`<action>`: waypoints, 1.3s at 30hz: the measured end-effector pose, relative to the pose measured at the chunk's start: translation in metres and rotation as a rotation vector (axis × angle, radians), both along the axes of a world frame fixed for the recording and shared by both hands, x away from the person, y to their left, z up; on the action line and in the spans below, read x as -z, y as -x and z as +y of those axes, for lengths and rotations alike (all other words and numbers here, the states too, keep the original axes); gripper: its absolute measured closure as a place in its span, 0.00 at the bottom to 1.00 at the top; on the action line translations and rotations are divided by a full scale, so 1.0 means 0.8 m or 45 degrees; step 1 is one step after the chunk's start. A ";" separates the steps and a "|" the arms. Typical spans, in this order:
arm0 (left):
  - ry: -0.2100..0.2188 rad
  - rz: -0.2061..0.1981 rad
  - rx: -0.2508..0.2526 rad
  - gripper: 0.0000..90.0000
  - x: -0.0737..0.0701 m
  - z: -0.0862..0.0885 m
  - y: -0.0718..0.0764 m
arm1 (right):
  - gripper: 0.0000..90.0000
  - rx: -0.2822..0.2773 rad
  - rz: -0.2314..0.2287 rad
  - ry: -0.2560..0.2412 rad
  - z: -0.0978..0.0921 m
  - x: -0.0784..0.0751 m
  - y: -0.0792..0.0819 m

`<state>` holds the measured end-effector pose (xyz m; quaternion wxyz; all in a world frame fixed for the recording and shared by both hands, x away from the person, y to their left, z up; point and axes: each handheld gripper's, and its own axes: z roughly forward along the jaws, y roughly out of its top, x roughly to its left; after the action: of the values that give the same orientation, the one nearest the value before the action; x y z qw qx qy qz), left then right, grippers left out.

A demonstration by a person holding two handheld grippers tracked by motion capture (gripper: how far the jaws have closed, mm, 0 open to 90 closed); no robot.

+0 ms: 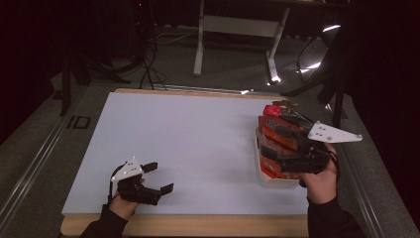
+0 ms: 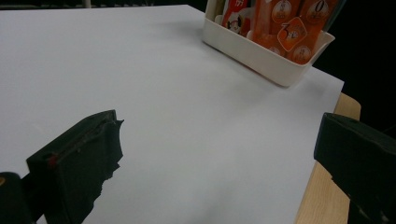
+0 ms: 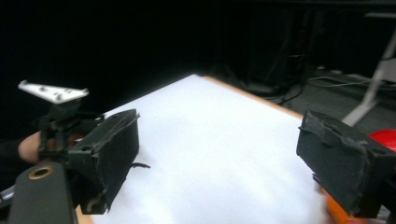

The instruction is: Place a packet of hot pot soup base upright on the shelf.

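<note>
At the near edge of the table (image 1: pixel 198 225) a strip of bare wood shows, and on it lies a large white sheet (image 1: pixel 193 144) that covers almost the whole top.

At the near left, a hand in a dark sleeve holds the left gripper (image 1: pixel 159 177) low over the sheet. Its two black jaws are spread wide apart with nothing between them. In the left gripper view the same gripper (image 2: pixel 219 154) has one jaw at the left and one at the right of the picture, with only white sheet between. The pad on the left-hand jaw looks torn at its edge.

At the near right, the other hand (image 1: pixel 319 181) holds the right gripper (image 1: pixel 277 141) above a white tray (image 1: pixel 277 181) which stands at the right edge of the sheet. In the right gripper view the right gripper (image 3: pixel 219 149) also stands open with an empty gap between its jaws.

The tray holds orange and red packets (image 2: pixel 289 28), which stand upright in it, close together. In the high view the right gripper is over these packets; I cannot tell if it touches them.

Farther away, beyond the table, the room is dark. On the grey floor (image 1: pixel 233 64) stand the white legs of another table (image 1: pixel 237 34), and some cables (image 1: pixel 148 64) lie at the far left.
</note>
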<state>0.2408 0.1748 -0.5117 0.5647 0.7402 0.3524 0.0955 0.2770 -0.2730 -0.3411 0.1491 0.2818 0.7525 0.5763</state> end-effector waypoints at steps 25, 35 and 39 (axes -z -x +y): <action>-0.004 -0.020 0.020 0.01 -0.001 -0.001 0.003 | 0.16 -0.143 0.112 0.062 0.059 0.117 0.014; -0.014 -0.017 0.026 0.01 0.001 -0.003 0.003 | 0.16 -0.131 0.148 0.092 0.053 0.140 0.016; -0.014 -0.018 0.029 0.01 0.001 -0.003 0.003 | 0.16 -0.126 0.167 0.100 0.048 0.147 0.018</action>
<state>0.2384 0.1726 -0.5124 0.5640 0.7465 0.3396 0.0961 0.2627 -0.2343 -0.4588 0.0818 0.2752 0.7957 0.5333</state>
